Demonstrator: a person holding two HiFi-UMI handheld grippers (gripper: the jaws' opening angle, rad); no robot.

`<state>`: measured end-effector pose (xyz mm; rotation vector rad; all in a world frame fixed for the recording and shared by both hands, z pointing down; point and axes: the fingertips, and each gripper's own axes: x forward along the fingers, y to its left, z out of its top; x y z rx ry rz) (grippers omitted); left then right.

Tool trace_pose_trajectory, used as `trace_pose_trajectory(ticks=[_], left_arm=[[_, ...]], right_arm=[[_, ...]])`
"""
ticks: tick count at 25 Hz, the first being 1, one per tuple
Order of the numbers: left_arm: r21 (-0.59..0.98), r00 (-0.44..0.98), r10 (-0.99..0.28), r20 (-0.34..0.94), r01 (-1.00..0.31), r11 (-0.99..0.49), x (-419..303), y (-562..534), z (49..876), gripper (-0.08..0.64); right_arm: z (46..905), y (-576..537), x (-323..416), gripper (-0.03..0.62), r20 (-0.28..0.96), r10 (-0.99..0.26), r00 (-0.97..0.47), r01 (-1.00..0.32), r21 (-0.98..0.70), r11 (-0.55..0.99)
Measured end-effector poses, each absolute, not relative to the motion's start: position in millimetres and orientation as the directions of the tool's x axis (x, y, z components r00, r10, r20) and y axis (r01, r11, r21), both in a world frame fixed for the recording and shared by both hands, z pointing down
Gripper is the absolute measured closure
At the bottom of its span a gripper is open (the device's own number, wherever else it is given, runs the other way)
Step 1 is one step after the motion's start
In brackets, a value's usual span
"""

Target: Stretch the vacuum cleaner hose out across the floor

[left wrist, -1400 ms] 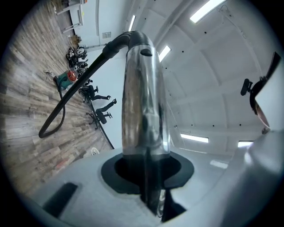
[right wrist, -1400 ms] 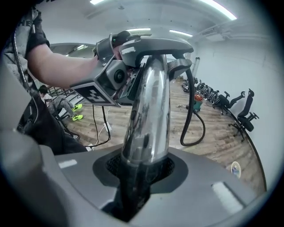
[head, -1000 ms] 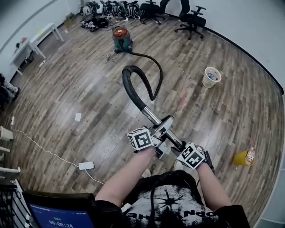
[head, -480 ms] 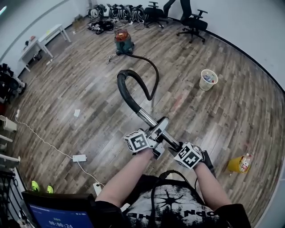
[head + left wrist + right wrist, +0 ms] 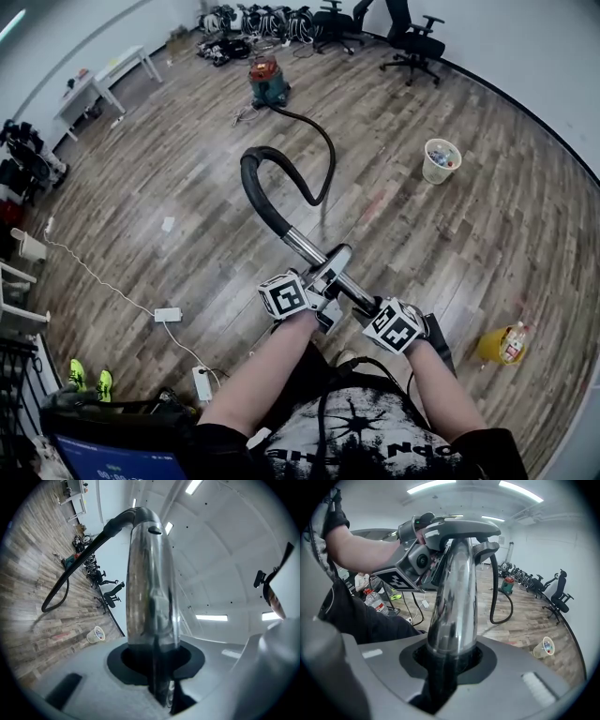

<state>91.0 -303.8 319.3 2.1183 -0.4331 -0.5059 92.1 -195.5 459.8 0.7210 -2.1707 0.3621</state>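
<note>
A chrome wand tube (image 5: pixel 305 249) runs up into a black hose (image 5: pixel 265 192), which arches and trails across the wood floor to the red-and-green vacuum cleaner (image 5: pixel 269 82). My left gripper (image 5: pixel 328 279) is shut on the chrome tube (image 5: pixel 152 597), higher up. My right gripper (image 5: pixel 372 307) holds the same tube (image 5: pixel 454 602) lower down, near my body. Its jaws have just been closing, with the tube between them. The right gripper view shows the left gripper (image 5: pixel 423 560) above on the wand, with the hose (image 5: pixel 496 592) hanging beyond.
A white bin (image 5: pixel 442 160) with rubbish stands to the right, a yellow container (image 5: pixel 494 345) near the right edge. A power strip (image 5: pixel 169 314) with white cable lies at left, green shoes (image 5: pixel 89 378) below. Office chairs (image 5: pixel 412 42) and white tables (image 5: pixel 103 80) line the far walls.
Both grippers and the wand have drifted slightly left in the head view. The floor scene has shifted; green shoes and a second power strip have come into sight at lower left.
</note>
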Motion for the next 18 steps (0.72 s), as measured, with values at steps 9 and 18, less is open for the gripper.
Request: trace_pose_trajectory(ticks=[9,18], left_arm=[[0.843,0.857,-0.486,-0.173,-0.126,-0.523,96,-296,332,0.468],[0.837,0.871,-0.458,-0.177,-0.112,-0.536,97,-282,323,0.468]], right_arm=[[469,-185,97,0.495,0.778,-0.364,-0.512,-0.604,-0.026,0.796],[464,-171,93,0.497,0.776,-0.379,-0.504,-0.630,-0.030,0.776]])
